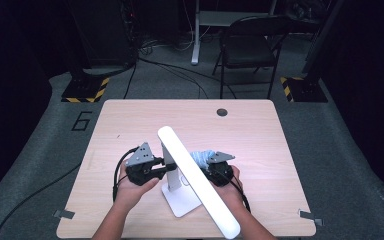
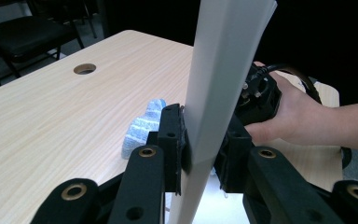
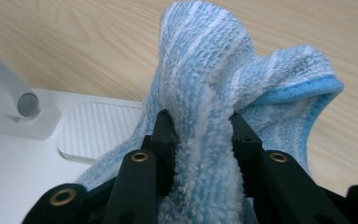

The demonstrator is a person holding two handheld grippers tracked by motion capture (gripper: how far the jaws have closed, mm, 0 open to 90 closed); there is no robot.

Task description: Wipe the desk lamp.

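A white desk lamp stands on the table near its front edge, with a flat base (image 1: pixel 180 201) and a long light bar (image 1: pixel 195 177) slanting over it. My left gripper (image 1: pixel 166 167) is shut on the lamp's upright post (image 2: pixel 214 93), one jaw on each side of it. My right gripper (image 1: pixel 207 164) sits just right of the post, shut on a blue-and-white striped cloth (image 3: pixel 214 70). The bunched cloth (image 1: pixel 200 157) rises out of the jaws beside the lamp base (image 3: pixel 18 158). From the left gripper view, the cloth (image 2: pixel 142 128) lies behind the post, and a hand holds the right gripper (image 2: pixel 258 93).
The light wooden table (image 1: pixel 130 125) has a round cable hole (image 1: pixel 222 112) near its far edge. A black folding chair (image 1: pixel 250 45) stands on the floor beyond. The lamp base carries a ribbed pad (image 3: pixel 98 128) and a round hinge cap (image 3: pixel 27 104).
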